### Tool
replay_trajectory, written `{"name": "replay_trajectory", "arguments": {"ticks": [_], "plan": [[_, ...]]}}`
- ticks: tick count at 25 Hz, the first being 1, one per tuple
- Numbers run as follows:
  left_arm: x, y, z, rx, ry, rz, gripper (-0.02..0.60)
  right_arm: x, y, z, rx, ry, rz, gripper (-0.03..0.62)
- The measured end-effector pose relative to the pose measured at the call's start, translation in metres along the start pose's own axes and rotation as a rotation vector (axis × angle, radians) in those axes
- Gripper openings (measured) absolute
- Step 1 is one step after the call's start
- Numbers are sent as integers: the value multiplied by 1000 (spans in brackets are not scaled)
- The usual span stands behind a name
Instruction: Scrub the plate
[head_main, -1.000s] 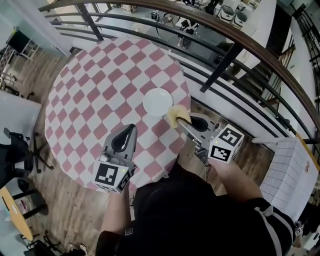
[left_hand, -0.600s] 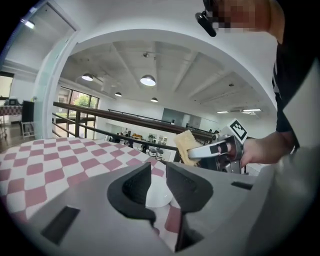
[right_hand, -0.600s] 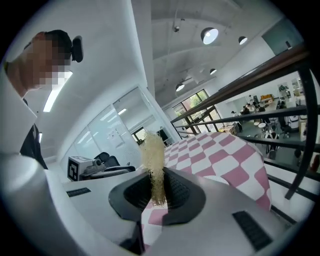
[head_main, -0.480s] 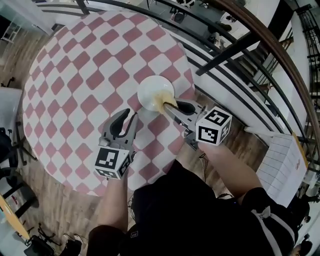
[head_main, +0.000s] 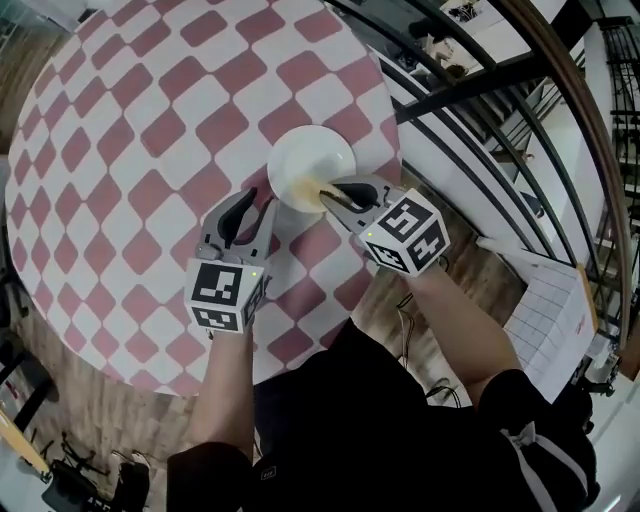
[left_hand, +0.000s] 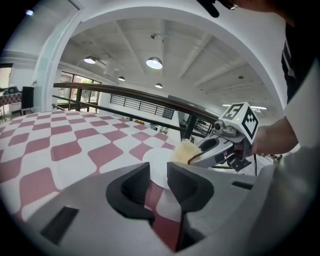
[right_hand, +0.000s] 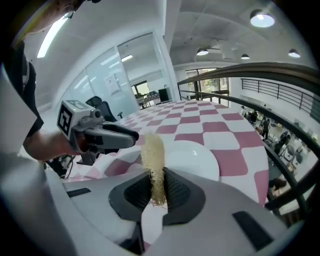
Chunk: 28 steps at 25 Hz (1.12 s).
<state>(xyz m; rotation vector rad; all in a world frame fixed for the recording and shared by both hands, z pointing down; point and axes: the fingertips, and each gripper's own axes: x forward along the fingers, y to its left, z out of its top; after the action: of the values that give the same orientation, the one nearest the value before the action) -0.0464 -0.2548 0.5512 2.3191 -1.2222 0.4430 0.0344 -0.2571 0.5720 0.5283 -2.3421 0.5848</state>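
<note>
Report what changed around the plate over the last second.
The right hand-held gripper moved the yellow scrubber from beside the plate onto its near part. The left hand-held gripper closed in until its tips come nearly to the plate's rim. Unchanged: the right one stays shut on the scrubber, the left stays open and empty, and the plate sits on the checked tablecloth.

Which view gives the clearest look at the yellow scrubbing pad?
The right gripper view: the scrubbing pad stands upright and close, clamped between the jaws of the right gripper. The head view shows only a yellow bit at the near edge of the plate; the left gripper view shows it small and farther off.
</note>
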Motion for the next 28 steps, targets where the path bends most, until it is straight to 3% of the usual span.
{"name": "replay_trajectory", "arguments": {"ticks": [5,10,20,28], "plan": [[22,-1,-18,22,47,-3,98,23,-1,-15,-151,127,-9,43],[34,-3,-28,94,108,30,98,29,-9,-21,-239,197,-39,43],[48,0,-38,126,176,16,98,23,-31,-30,-325,273,-86,43],[45,3,-36,155,170,29,98,16,-59,-21,-353,286,-131,43]]}}
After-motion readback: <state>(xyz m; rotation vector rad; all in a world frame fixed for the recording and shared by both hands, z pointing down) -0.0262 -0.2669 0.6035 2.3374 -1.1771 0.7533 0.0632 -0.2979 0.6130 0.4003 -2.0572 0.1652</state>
